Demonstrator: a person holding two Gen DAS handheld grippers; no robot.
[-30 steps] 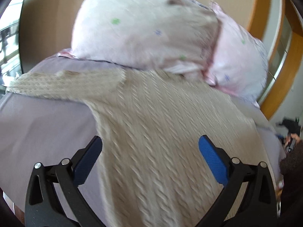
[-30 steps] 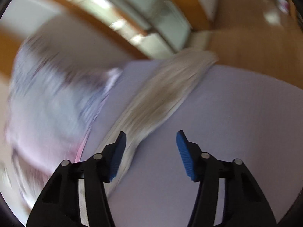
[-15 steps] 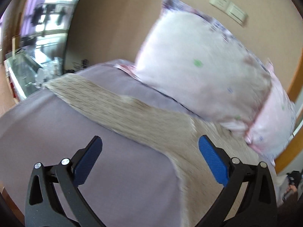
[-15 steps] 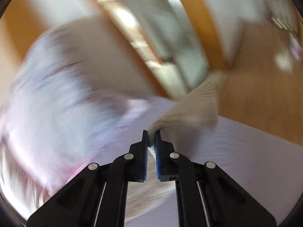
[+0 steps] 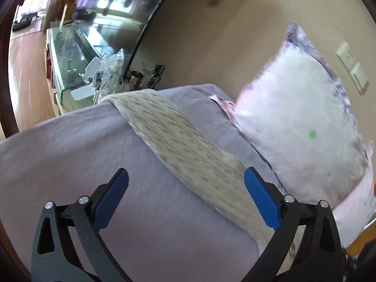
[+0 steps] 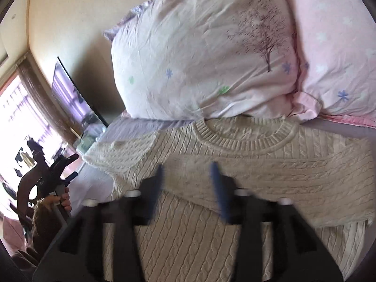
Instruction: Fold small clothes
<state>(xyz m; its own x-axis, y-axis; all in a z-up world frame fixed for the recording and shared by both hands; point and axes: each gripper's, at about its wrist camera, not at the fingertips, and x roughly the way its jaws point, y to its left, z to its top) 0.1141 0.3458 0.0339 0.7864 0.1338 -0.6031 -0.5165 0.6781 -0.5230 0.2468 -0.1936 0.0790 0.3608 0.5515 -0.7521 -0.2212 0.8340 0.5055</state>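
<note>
- Cream cable-knit sweater (image 5: 188, 150) sleeve stretched diagonally across lavender bedsheet (image 5: 70, 159), frame centre; left gripper (image 5: 186, 195) spread wide, empty.
- Sweater (image 6: 246, 164) spread mid-frame below pillows (image 6: 211, 54); right gripper (image 6: 188, 183) blurred, parted, holding nothing.

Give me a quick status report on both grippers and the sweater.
Left gripper open over the sleeve. Right gripper open, empty, above the cable-knit sweater, one sleeve folded across. Pillows touch the collar.
</note>
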